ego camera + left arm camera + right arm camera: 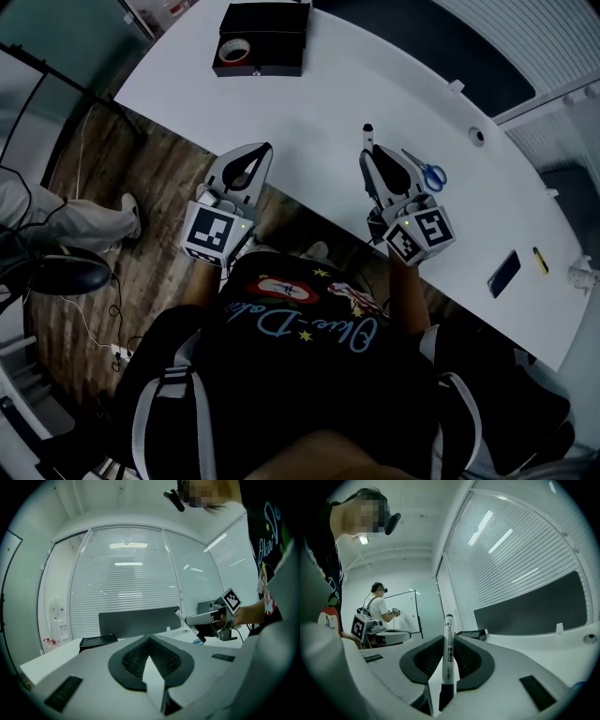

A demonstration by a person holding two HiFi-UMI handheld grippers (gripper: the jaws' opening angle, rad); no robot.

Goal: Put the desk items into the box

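A black box [262, 42] stands at the far side of the white desk [319, 103], with a tape roll [234, 49] inside it. My right gripper [367, 155] is shut on a white marker [368, 136] with a black cap. The marker stands upright between the pads [448, 653]. Blue-handled scissors [427, 172] lie on the desk just right of that gripper. My left gripper [251, 155] hovers at the desk's near edge, jaws together and empty [150, 637]. The box [97, 641] is also visible ahead in the left gripper view.
A dark phone [503, 273] and a small yellow item [541, 260] lie at the desk's right end. A round grommet [477, 136] sits near the far edge. Another person [382, 606] stands by a whiteboard in the background. An office chair base [66, 272] is on the floor at left.
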